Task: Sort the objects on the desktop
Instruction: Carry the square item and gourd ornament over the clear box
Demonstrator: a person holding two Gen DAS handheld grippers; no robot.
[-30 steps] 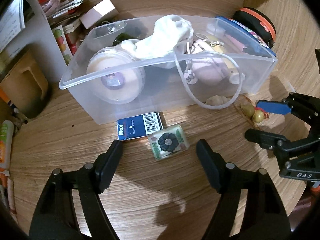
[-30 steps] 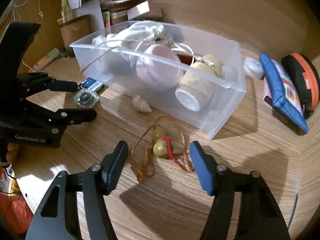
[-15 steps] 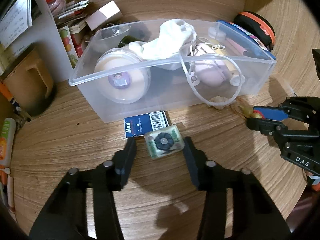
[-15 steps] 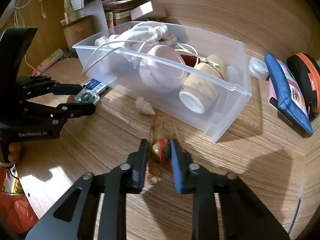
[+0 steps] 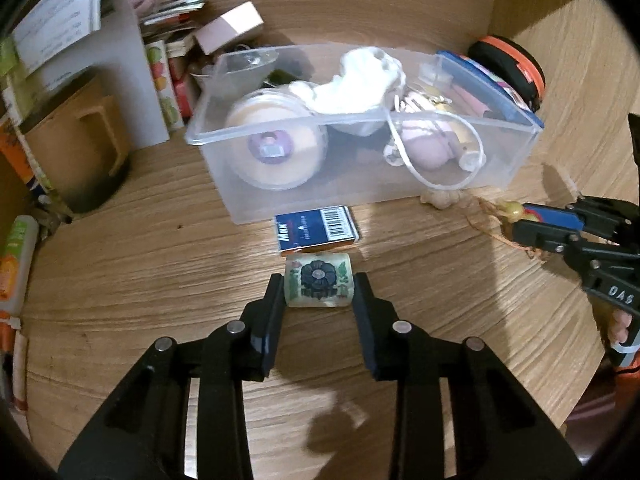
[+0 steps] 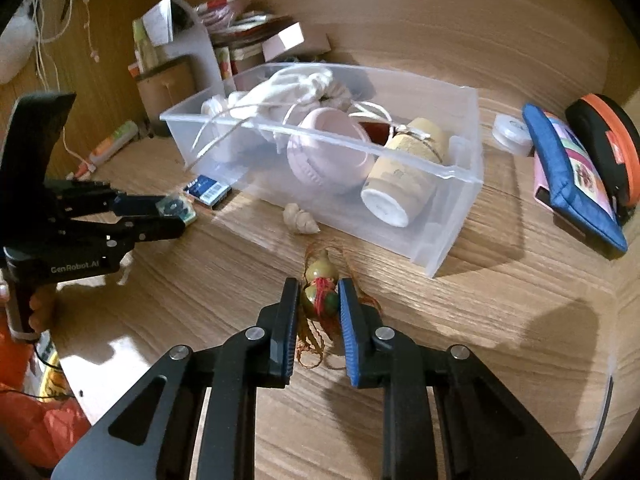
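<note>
Left gripper (image 5: pixel 319 290) has just closed and is now clamped on the little flower-printed block (image 5: pixel 319 283), right beside the blue staple box (image 5: pixel 316 230) on the wooden desk (image 5: pixel 160 280). Right gripper (image 6: pixel 319 298) is clenched round the gourd charm (image 6: pixel 319 294) with its orange cord. Just beyond both sits the clear bin (image 6: pixel 452 216), a small shell (image 6: pixel 300 220) at its near wall.

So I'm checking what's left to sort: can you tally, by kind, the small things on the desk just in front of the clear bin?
Staple box: 1
Flower-print block, held by the left hand-held gripper: 1
Seashell: 1
Gourd charm, held by the right hand-held gripper: 1
Total: 4
</note>
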